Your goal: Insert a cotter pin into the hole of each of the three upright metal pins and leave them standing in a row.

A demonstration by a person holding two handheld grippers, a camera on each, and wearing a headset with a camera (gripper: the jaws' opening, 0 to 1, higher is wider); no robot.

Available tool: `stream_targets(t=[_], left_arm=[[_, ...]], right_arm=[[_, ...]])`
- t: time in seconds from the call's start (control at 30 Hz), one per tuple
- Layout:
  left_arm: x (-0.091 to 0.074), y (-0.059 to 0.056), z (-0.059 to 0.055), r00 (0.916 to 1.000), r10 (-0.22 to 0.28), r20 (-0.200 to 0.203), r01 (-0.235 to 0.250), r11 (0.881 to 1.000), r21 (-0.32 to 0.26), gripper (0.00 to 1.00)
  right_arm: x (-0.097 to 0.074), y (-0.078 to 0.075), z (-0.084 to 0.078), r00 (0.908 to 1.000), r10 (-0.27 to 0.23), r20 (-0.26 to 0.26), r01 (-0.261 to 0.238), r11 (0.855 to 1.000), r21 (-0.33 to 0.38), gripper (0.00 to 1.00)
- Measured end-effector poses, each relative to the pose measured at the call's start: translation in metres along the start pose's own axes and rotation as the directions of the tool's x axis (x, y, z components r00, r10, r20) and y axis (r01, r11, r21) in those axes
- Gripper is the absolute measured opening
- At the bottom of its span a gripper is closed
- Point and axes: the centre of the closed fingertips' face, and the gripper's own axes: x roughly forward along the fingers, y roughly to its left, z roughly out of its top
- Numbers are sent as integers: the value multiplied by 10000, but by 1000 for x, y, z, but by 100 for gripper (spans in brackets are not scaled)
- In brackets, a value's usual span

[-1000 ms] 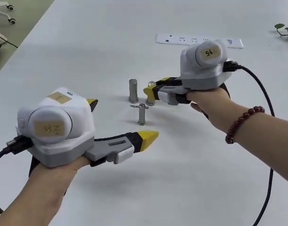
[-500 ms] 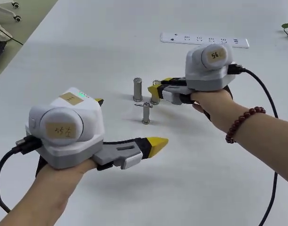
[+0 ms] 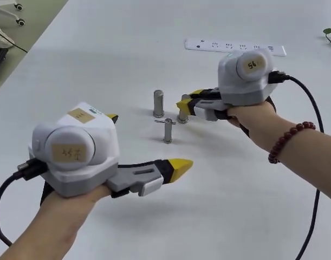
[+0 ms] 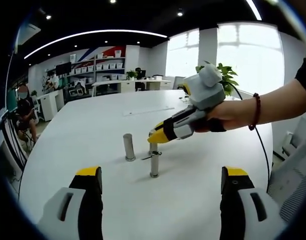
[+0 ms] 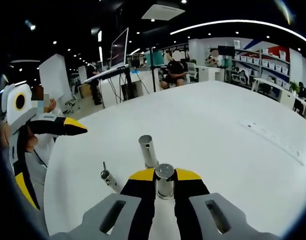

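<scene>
Pins of grey metal, three in number, stand upright on the white tabletop (image 3: 246,184), well in from its left edge; the right gripper (image 5: 165,176) has its yellow-tipped jaws clamped against both sides of the held pin (image 5: 165,189), whose flat round top shows just above the tips; this pin's foot rests on the tabletop; just beside it, on the side of the left edge, stands the left pin (image 3: 158,103), apart from it and touched by nothing; the near pin (image 3: 167,132) stands closer to the near edge, roughly between the other two, so the three form a shallow triangle; a thin cotter pin (image 3: 162,121) passes crosswise through the near pin close to its top, sticking out on both sides; whether the held pin carries one I cannot tell; the left gripper (image 3: 146,142) hovers over the tabletop toward the near edge, jaws spread wide and grasping nothing, pointed at the pins; in the left gripper view the near pin shows between its two tips, well ahead of them; a white power strip (image 3: 235,46) lies flat toward the far edge, beyond the right gripper; a dark red bead bracelet (image 3: 287,142) circles the wrist behind that gripper.
</scene>
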Motion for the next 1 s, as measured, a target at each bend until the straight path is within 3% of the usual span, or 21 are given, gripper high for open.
stream_targets(t=[0.37, 0.5, 0.8, 1.0], left_arm=[[-3, -1, 3, 10000, 14, 76, -14, 10000, 77, 99], [-5, -5, 3, 9999, -63, 92, 62, 9999, 130, 99], [-9, -7, 5, 9994, -49, 340, 47, 10000, 67, 99], [-12, -8, 3, 9995, -33, 298, 30, 10000, 92, 99]], right_arm=[[-29, 8, -18, 9983, 503, -299, -522, 9965, -651, 8], [-38, 8, -23, 9976, 655, -213, -665, 9966, -495, 8], [-52, 38, -31, 9885, 1489, -277, -1509, 9842, -929, 8], [-58, 50, -32, 9825, 1829, -363, -1860, 9755, -1176, 8]])
